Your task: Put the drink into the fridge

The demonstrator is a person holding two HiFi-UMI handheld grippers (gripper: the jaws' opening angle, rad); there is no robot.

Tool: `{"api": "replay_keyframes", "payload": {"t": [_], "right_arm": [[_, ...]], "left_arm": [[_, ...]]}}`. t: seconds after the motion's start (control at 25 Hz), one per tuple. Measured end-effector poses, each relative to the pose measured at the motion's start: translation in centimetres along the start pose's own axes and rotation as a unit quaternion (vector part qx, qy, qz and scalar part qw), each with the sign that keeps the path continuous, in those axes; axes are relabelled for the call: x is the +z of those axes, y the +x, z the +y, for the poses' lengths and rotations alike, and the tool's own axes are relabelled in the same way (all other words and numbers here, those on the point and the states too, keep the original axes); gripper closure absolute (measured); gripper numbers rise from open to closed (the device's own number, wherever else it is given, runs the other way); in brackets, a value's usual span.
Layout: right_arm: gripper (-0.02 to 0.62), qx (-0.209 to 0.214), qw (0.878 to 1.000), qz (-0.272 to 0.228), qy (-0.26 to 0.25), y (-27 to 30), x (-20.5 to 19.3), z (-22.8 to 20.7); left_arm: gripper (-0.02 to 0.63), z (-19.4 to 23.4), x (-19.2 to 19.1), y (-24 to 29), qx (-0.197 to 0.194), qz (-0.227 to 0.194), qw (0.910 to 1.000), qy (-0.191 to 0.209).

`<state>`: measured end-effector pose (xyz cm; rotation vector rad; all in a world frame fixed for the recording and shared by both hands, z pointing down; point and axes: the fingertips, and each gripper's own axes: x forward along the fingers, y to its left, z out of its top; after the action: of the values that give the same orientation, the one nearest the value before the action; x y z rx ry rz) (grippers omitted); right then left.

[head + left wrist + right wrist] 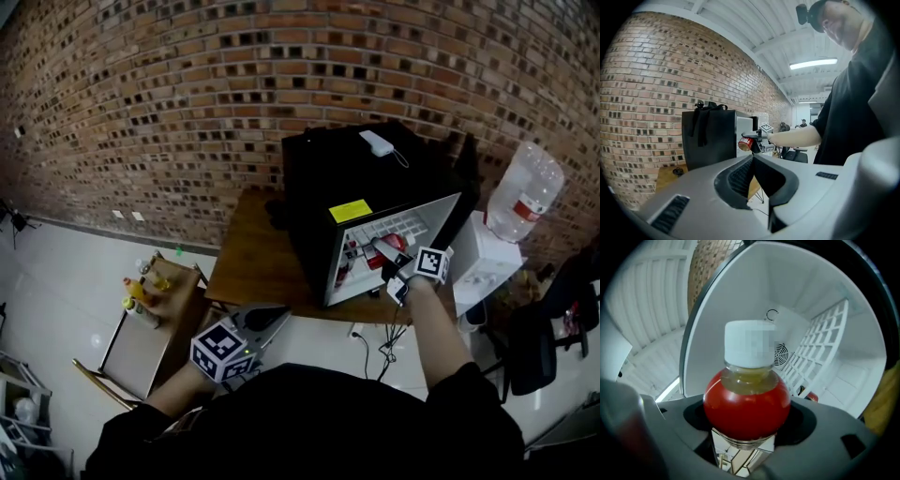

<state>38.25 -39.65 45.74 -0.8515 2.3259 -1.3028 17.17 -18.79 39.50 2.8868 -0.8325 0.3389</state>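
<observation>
The drink is a bottle (746, 404) with a red label and a white cap. My right gripper (746, 420) is shut on it, one jaw on each side of its body. In the head view the right gripper (392, 260) holds the bottle (382, 251) at the open front of the black fridge (319, 187). Past the bottle I see the fridge's white inside (825, 310), with a wire shelf (815, 352) and a small red thing low down. My left gripper (267, 323) hangs back from the table, shut and holding nothing. From it I see the bottle (745, 143) beside the fridge (708, 140).
The fridge stands on a wooden table (253, 267) against a brick wall. A low side table (155, 337) at the left carries several bottles. To the right are a water dispenser (525, 197) and an office chair (534, 347). Cables hang under the table.
</observation>
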Motion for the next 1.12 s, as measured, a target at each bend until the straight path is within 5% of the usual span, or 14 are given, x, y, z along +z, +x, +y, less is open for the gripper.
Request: {"api": "replay_keyframes", "payload": {"t": [0.36, 0.72, 1.04, 1.12], "right_arm": [[0.229, -0.023, 0.987, -0.064, 0.144, 0.9, 1.2, -4.2], [0.179, -0.093, 0.974, -0.087, 0.187, 1.1, 2.3, -5.0], [0.174, -0.103, 0.955, -0.129, 0.246, 0.6, 2.6, -5.5], [0.225, -0.106, 0.958, -0.125, 0.236, 0.8, 2.8, -5.2]], "left_arm": [[0.604, 0.4, -0.4, -0.4, 0.006, 0.0, 1.0, -0.006], [0.604, 0.7, -0.6, -0.6, 0.005, -0.006, 0.9999, -0.012], [0.604, 0.3, -0.8, -1.2, 0.005, -0.01, 0.9998, -0.015], [0.604, 0.3, -0.9, -1.3, 0.005, -0.01, 0.9998, -0.017]]}}
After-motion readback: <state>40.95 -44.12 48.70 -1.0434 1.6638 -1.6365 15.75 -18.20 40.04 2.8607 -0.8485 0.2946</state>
